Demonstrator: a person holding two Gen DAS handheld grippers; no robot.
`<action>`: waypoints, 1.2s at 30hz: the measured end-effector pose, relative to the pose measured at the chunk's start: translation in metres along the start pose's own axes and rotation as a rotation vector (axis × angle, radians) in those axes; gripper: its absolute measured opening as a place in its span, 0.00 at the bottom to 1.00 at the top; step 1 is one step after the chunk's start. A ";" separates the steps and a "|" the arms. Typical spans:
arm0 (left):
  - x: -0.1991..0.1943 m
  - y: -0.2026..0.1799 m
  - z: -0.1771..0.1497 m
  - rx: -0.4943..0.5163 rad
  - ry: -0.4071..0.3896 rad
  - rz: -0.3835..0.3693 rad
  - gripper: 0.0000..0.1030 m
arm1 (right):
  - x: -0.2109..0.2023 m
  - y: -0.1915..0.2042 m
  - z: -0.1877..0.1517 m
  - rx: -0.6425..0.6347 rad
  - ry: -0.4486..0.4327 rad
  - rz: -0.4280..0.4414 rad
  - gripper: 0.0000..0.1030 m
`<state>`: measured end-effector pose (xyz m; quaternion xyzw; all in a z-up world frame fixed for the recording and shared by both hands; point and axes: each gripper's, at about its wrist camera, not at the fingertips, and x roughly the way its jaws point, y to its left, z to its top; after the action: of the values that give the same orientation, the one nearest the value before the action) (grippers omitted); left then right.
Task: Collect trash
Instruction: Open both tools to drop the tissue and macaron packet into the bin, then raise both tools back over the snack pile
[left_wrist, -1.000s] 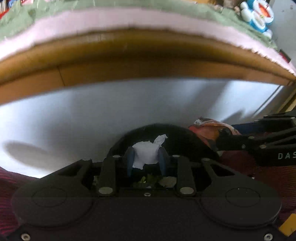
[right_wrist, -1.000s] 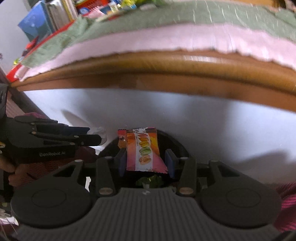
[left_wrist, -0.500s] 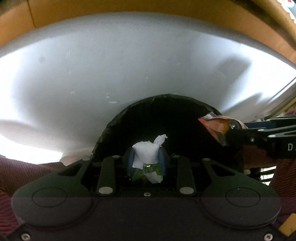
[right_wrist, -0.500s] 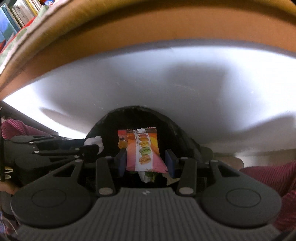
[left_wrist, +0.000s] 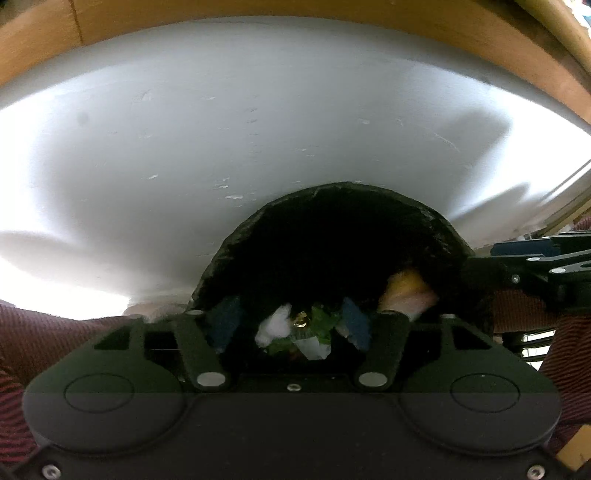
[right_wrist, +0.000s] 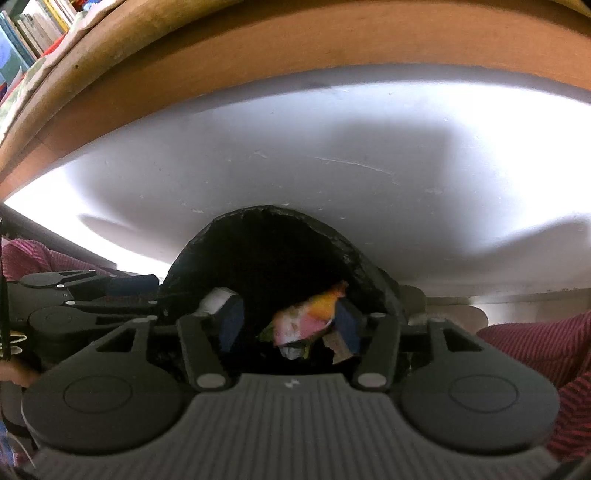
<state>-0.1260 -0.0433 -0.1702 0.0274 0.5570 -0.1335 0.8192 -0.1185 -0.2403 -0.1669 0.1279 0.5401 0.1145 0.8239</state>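
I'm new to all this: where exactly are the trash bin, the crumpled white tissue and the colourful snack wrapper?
trash bin (left_wrist: 236, 236), left wrist view, black liner rim.
crumpled white tissue (left_wrist: 275, 325), left wrist view, its middle.
colourful snack wrapper (right_wrist: 306, 319), right wrist view, pink-orange face.

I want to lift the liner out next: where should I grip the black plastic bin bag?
Probably the far rim of the black plastic bin bag, from above, with one finger inside the mouth and one outside: the crinkled edge stands up thin and open there.
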 end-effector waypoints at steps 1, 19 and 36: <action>-0.001 0.001 0.000 -0.004 0.001 -0.002 0.74 | -0.001 -0.001 0.000 0.004 -0.002 0.001 0.72; -0.019 -0.001 0.003 0.009 -0.036 0.004 0.80 | -0.017 0.002 0.001 -0.016 -0.041 -0.014 0.79; -0.145 -0.005 0.017 0.163 -0.243 -0.052 0.86 | -0.124 0.038 0.012 -0.228 -0.278 0.195 0.80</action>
<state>-0.1616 -0.0242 -0.0293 0.0631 0.4416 -0.2019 0.8719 -0.1578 -0.2464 -0.0430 0.1002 0.3897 0.2352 0.8847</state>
